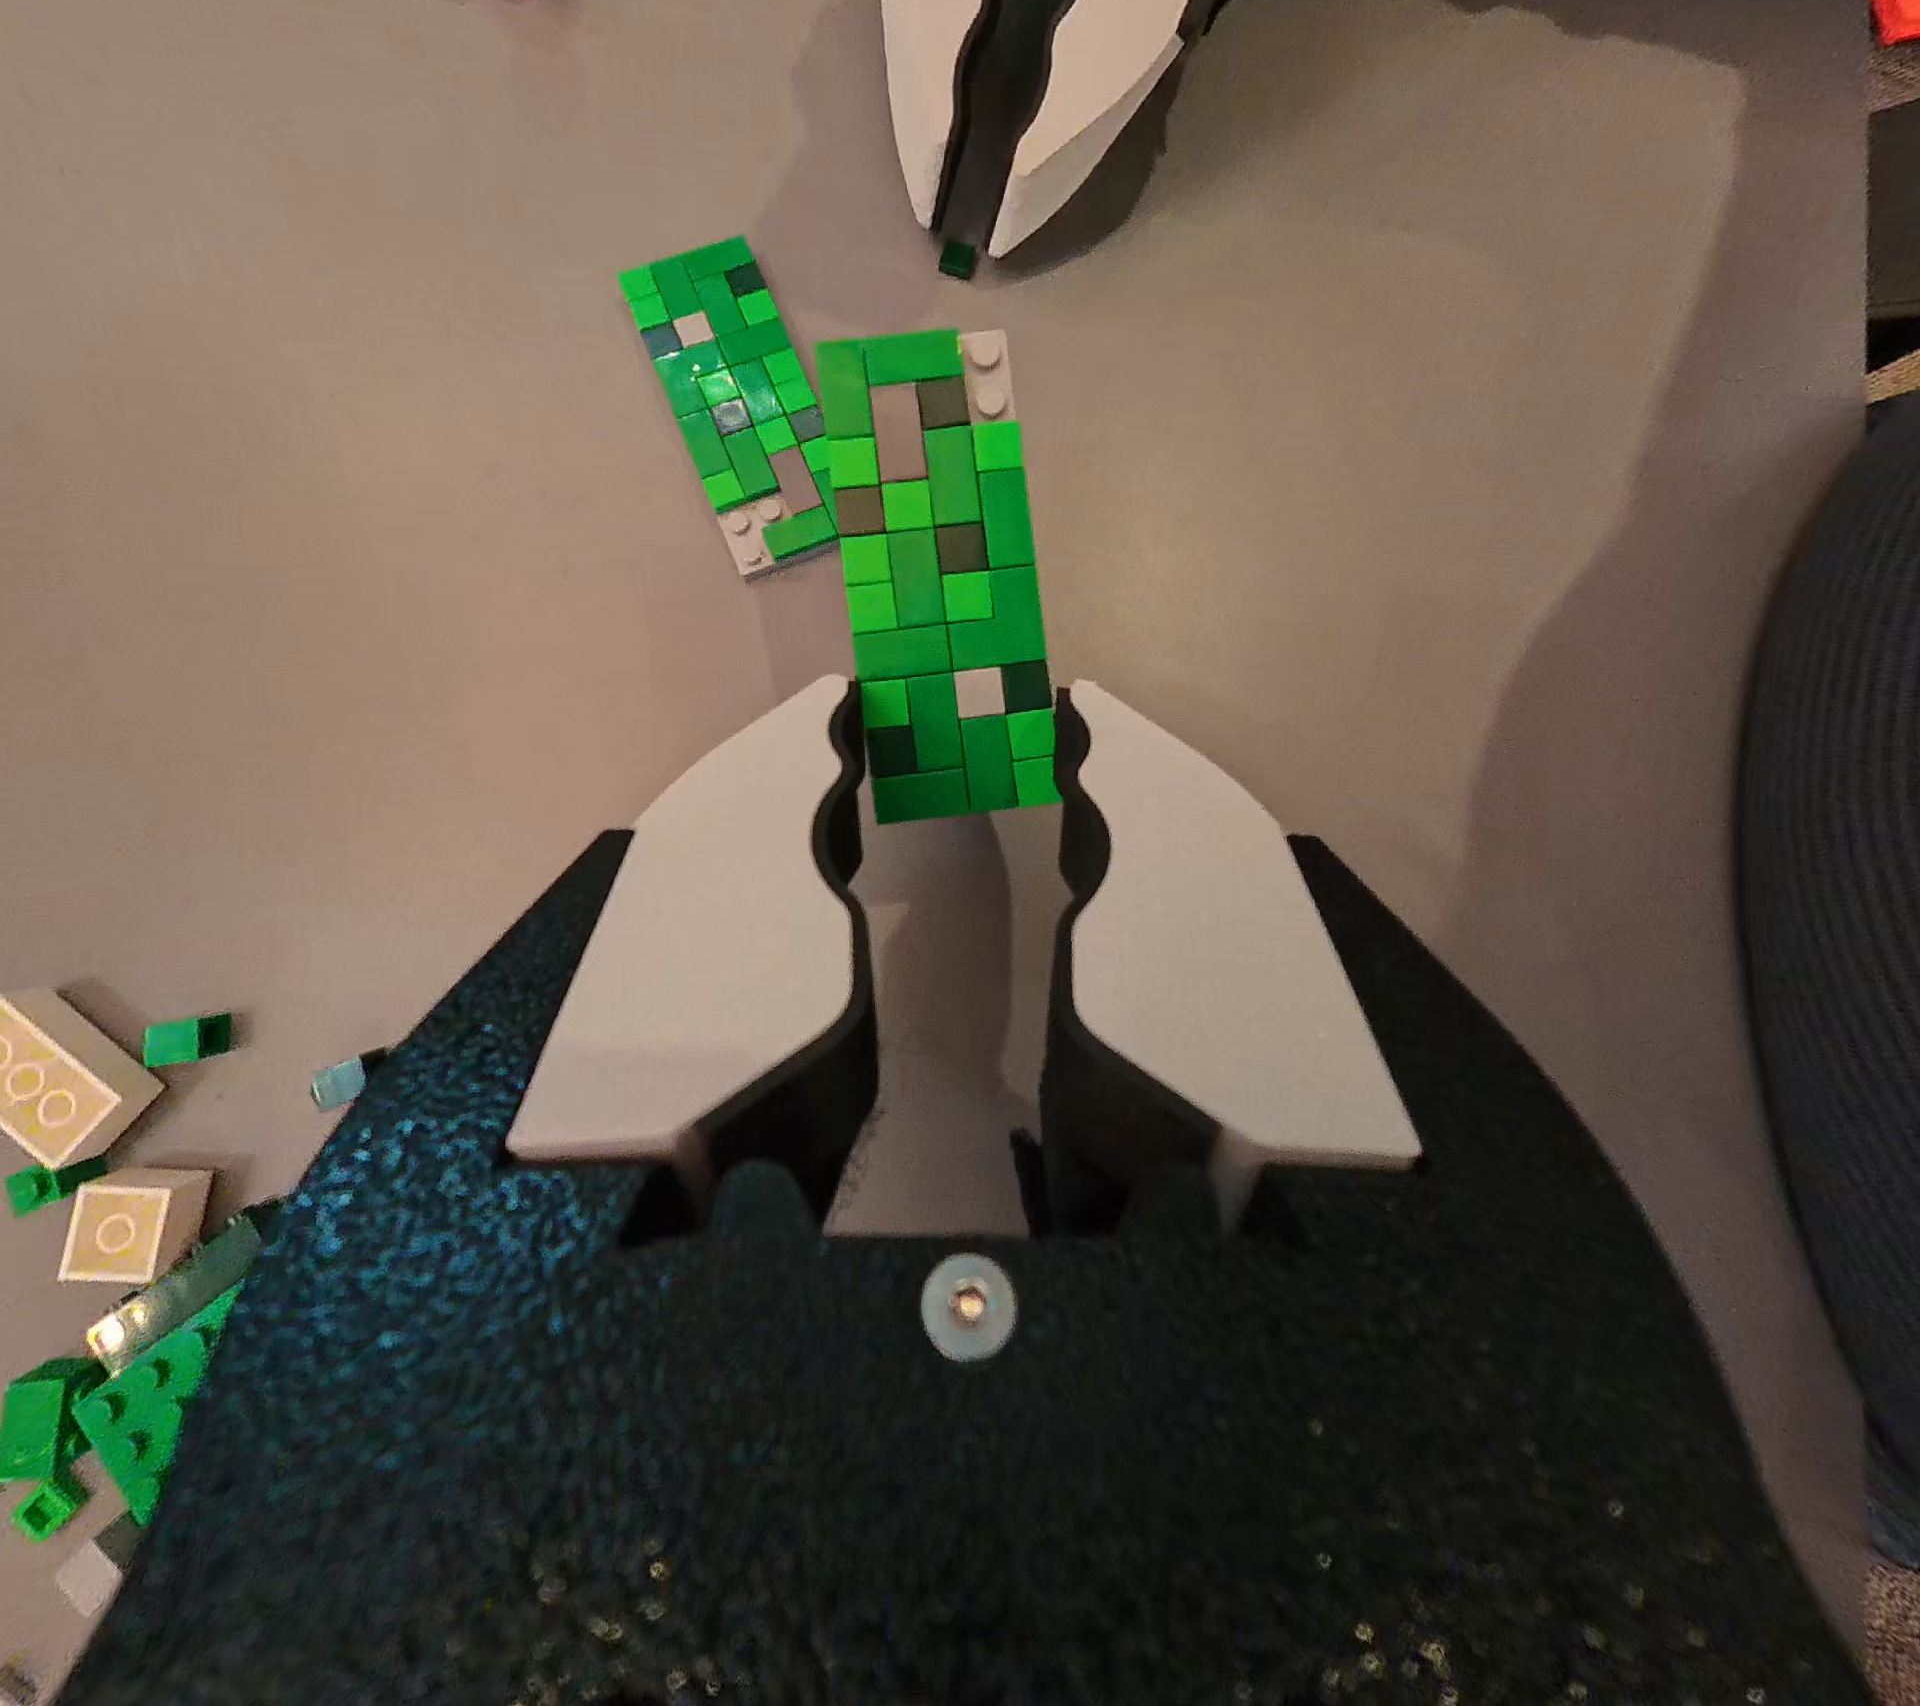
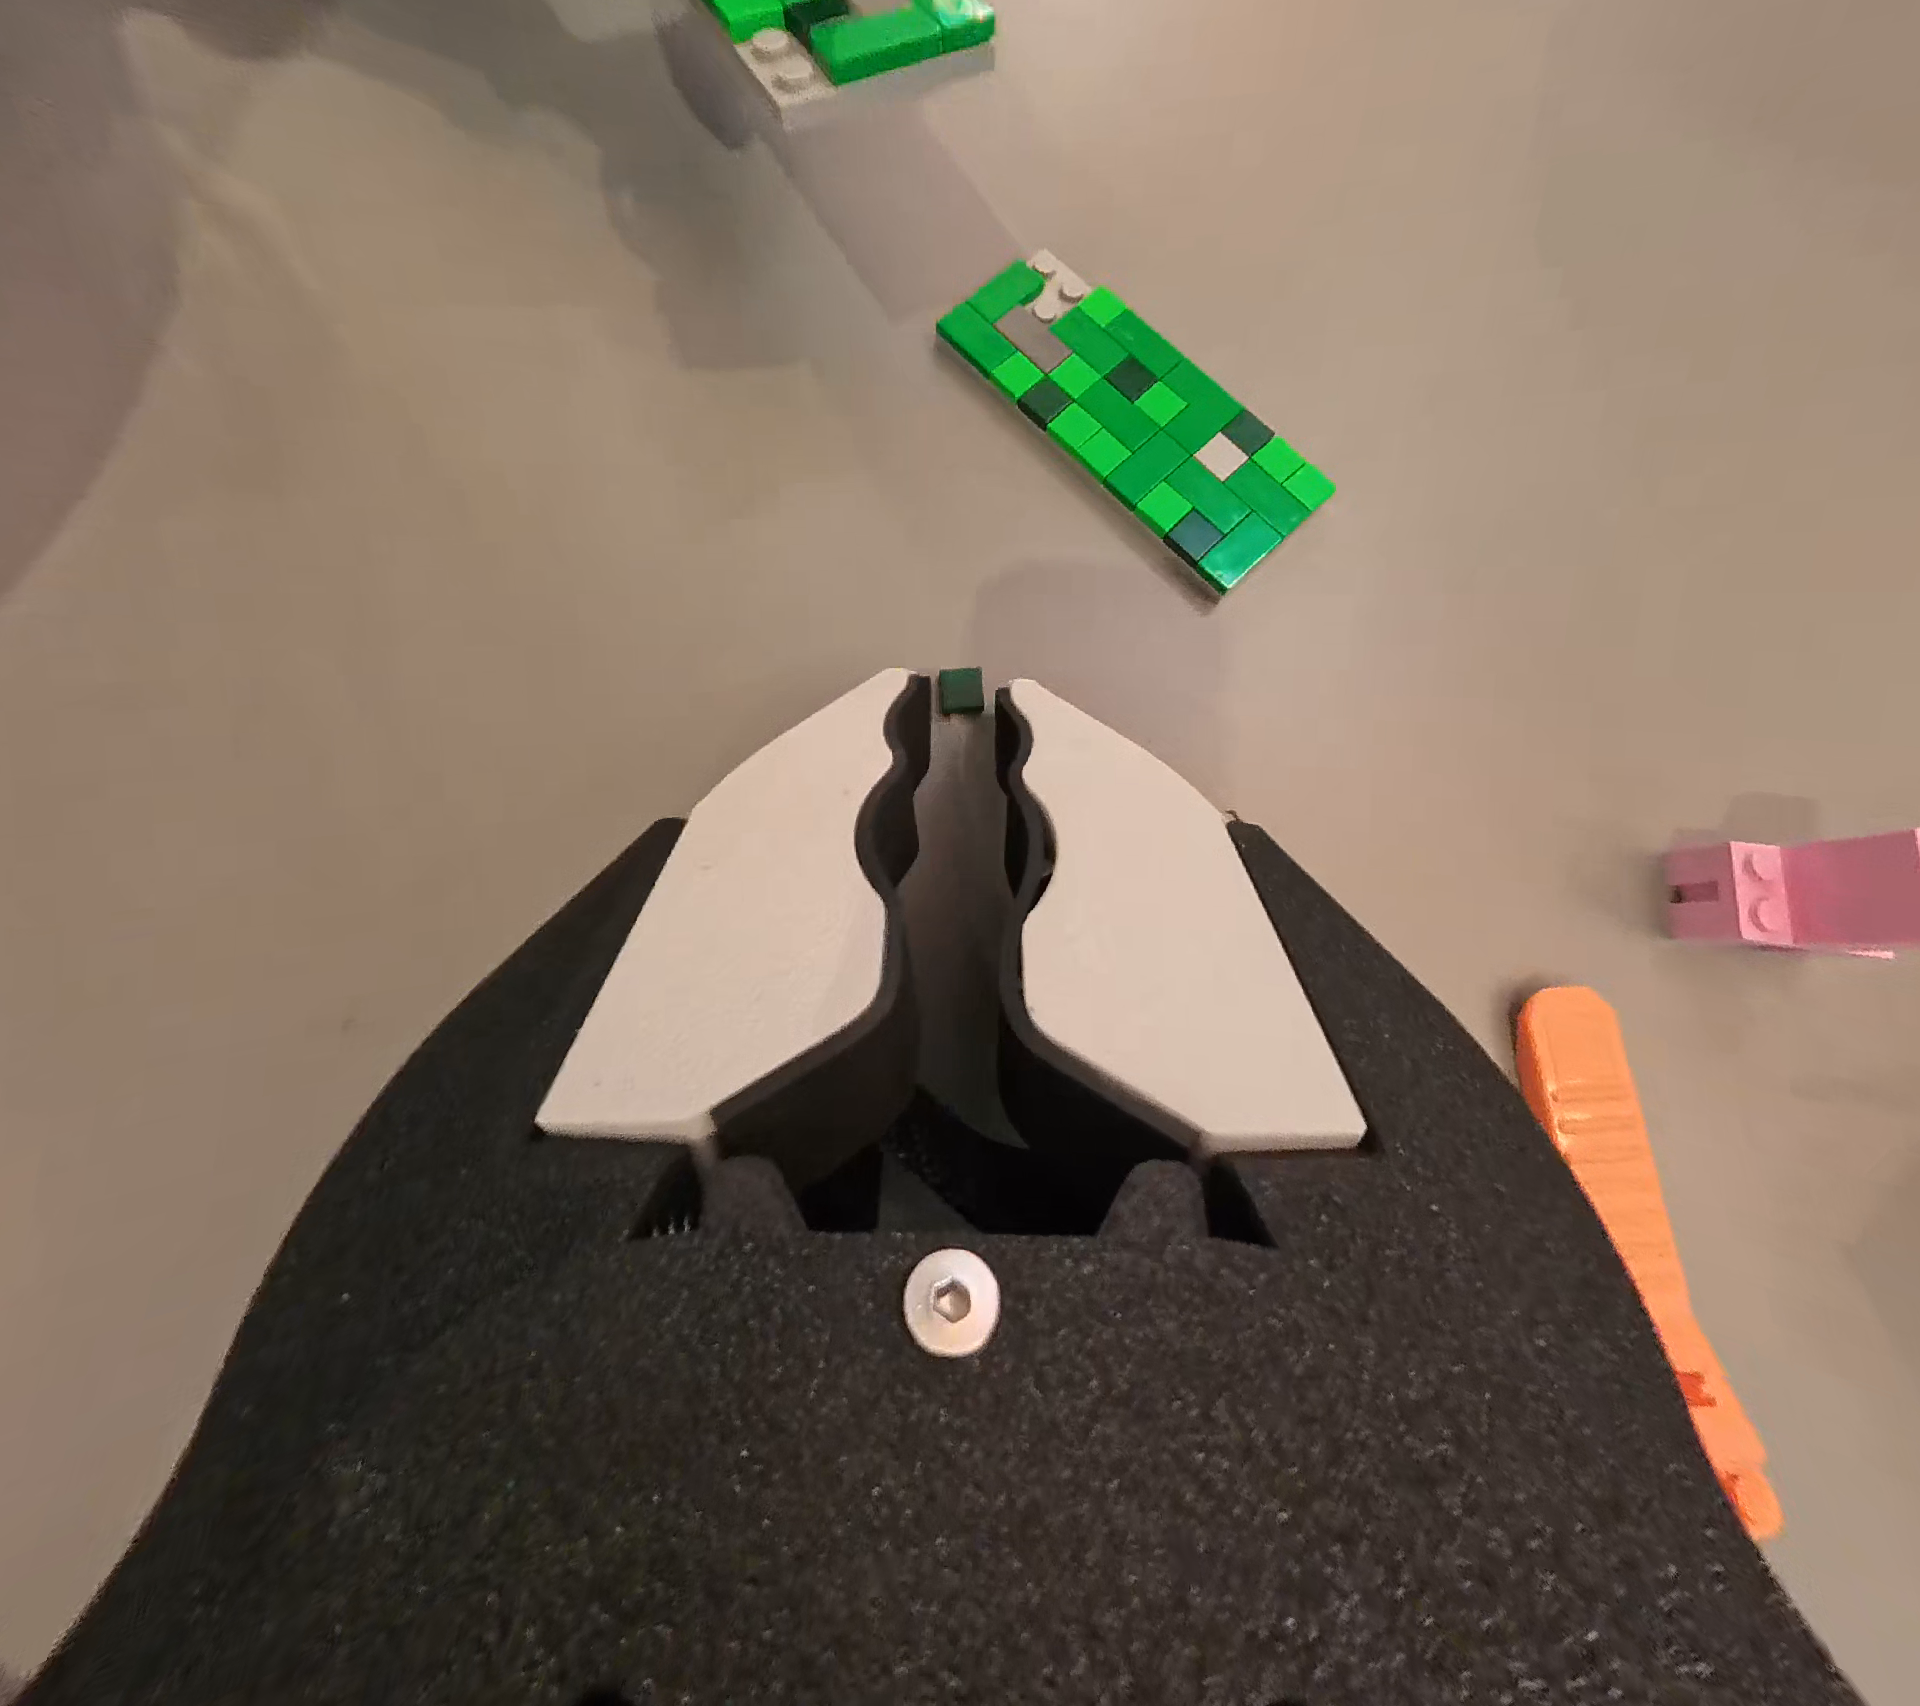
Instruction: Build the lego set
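Left gripper: clamps near end of green tiled plate, pads on both long edges. Second tiled plate: on desk, just beyond, to its left. Right gripper: slightly parted; dark green tile between tips, gap on one side. Pink piece, orange tool: to its right.

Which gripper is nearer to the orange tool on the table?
Right. The right gripper has the orange tool just beside its body; the left gripper sits well across the table from it, holding a green panel.
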The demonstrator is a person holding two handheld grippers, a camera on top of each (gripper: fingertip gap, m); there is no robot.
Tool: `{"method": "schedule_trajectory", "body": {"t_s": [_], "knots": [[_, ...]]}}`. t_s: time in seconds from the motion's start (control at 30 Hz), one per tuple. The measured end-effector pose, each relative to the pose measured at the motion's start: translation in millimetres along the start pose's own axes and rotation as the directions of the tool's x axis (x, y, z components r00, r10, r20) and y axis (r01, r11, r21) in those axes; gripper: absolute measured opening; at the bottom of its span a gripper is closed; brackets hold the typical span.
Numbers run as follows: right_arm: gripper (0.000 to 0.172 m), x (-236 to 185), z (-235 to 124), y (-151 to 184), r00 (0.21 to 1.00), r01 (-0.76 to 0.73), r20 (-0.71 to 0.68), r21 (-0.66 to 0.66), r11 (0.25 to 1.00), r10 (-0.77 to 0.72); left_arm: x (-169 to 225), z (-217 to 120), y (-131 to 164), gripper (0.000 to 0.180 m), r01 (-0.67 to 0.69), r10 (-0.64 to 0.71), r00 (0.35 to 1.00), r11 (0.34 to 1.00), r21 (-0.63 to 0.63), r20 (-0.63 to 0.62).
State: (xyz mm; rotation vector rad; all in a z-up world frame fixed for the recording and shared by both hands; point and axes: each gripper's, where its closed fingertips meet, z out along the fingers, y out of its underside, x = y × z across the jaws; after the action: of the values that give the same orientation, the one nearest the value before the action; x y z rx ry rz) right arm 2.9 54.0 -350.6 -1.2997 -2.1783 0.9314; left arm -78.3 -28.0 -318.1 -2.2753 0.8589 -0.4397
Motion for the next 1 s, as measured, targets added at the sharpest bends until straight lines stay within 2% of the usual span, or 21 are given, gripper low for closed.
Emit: {"method": "schedule_trajectory", "body": {"t_s": [0.13,0.33,0.43,0.53,0.73,1.0], "knots": [[0.0,0,1,-1,1.0,0.012,-0.004,-0.002,1.0,-0.012,0,2,3,0.034,0.006,-0.006,1.0,1.0,0.004,-0.011],[0.001,2,1,-1,0.999,0.007,-0.037,-0.001,1.0,-0.007,-2,4,11,0.034,0.016,-0.016,0.999,1.0,-0.013,-0.034],[0.011,1,0,1,0.998,-0.051,-0.038,-0.015,0.999,0.05,-3,3,15,0.034,0.021,-0.022,0.999,1.0,-0.016,-0.034],[0.012,0,1,4,0.991,-0.117,-0.073,-0.09,0.989,0.111,-4,1,18,0.034,0.024,-0.024,0.999,0.999,-0.025,-0.03],[0.014,-1,4,3,0.99,-0.136,-0.087,-0.311,0.941,0.114,-5,1,21,0.034,0.002,-0.002,1.0,0.998,-0.064,-0.005],[0.007,-3,8,-1,0.997,-0.072,-0.057,-0.391,0.917,0.055,-5,0,18,0.034,0.011,-0.01,1.0,0.996,-0.084,0.012]]}}
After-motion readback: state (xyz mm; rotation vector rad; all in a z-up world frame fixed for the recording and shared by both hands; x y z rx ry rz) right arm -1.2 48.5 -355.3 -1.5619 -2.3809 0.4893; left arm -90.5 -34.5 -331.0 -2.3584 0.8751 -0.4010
